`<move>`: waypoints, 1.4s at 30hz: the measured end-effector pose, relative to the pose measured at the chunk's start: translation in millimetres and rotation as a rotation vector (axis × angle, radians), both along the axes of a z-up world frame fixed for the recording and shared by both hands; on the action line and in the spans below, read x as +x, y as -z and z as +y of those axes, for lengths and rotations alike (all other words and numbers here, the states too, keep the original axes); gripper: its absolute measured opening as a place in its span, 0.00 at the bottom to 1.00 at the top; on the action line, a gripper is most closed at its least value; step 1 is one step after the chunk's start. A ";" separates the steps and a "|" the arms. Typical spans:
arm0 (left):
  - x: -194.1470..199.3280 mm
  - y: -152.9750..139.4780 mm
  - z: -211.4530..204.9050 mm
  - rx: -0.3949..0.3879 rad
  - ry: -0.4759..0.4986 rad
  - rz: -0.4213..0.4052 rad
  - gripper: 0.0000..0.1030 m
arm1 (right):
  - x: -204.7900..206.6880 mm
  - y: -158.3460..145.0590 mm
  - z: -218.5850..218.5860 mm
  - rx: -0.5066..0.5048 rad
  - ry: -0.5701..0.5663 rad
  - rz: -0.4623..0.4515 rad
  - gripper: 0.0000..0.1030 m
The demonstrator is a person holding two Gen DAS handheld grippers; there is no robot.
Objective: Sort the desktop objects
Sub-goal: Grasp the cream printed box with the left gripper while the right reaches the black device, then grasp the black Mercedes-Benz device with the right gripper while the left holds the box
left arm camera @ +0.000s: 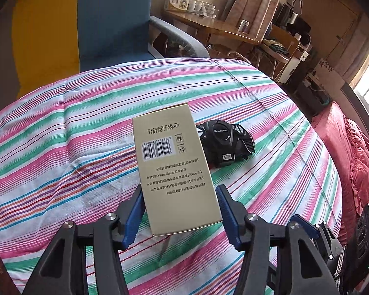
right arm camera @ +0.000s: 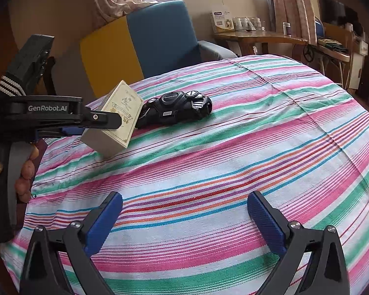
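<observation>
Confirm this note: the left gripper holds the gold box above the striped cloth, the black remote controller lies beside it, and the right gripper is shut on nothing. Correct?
Not quite: the right gripper is open, its blue pads wide apart in the right wrist view. The left gripper does hold the gold box above the striped cloth, with the black remote controller beside it.

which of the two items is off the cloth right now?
The beige box, tilted in the left claw. The black Mercedes-Benz remote lies flat on the striped cloth, ungripped.

A smooth, satin cardboard box (left arm camera: 173, 167), a glossy black plastic controller (left arm camera: 223, 143), and a woven cloth cover (right arm camera: 233, 172).
</observation>
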State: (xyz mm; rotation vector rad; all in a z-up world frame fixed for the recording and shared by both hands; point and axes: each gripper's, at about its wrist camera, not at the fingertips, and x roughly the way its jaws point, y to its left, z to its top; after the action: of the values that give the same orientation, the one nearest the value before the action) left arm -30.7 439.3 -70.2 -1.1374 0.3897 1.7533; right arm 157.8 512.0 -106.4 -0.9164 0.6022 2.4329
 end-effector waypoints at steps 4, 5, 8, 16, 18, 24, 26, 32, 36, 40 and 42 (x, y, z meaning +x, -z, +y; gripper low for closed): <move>0.3 -2.2 -19.6 0.019 -0.022 -0.028 0.53 | -2.2 -0.3 -0.5 -0.001 -0.006 -0.013 1.00; 0.7 -3.3 -26.8 0.017 -0.033 -0.029 0.52 | -3.5 -1.0 -0.4 -0.002 -0.010 -0.023 1.00; 4.0 -3.4 -52.2 0.012 -0.058 -0.016 0.52 | -12.6 -5.2 5.6 -0.017 -0.024 -0.035 1.00; 21.7 0.8 -116.3 0.031 -0.106 0.007 0.50 | -85.8 -36.6 52.4 0.066 -0.003 -0.013 0.99; 27.5 4.3 -124.2 0.022 -0.106 0.007 0.50 | -111.0 -39.9 61.9 0.054 -0.015 -0.015 0.99; 36.5 16.8 -143.3 -0.010 -0.124 -0.016 0.50 | -165.9 -24.2 71.2 0.019 -0.084 -0.103 0.92; 38.7 19.7 -149.5 -0.013 -0.132 -0.022 0.50 | -166.7 -21.0 63.9 0.057 -0.107 -0.129 0.91; 49.9 21.7 -170.0 -0.010 -0.150 -0.025 0.50 | -141.8 -10.7 39.7 0.013 -0.238 -0.171 0.70; 57.3 20.9 -185.5 -0.010 -0.164 -0.026 0.50 | -119.2 -6.5 17.7 0.001 -0.298 -0.160 0.70; 64.5 20.1 -203.5 -0.009 -0.178 -0.033 0.50 | -97.9 -7.8 -14.0 0.017 -0.365 -0.167 0.70; 68.8 20.1 -213.4 -0.008 -0.183 -0.034 0.50 | -85.1 -8.1 -29.4 0.009 -0.384 -0.164 0.70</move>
State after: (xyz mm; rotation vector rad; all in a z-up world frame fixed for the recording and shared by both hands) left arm 38.1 225.9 -90.2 -1.2392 0.2790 1.8894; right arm 72.6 482.6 -98.2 -1.3144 0.3835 2.6493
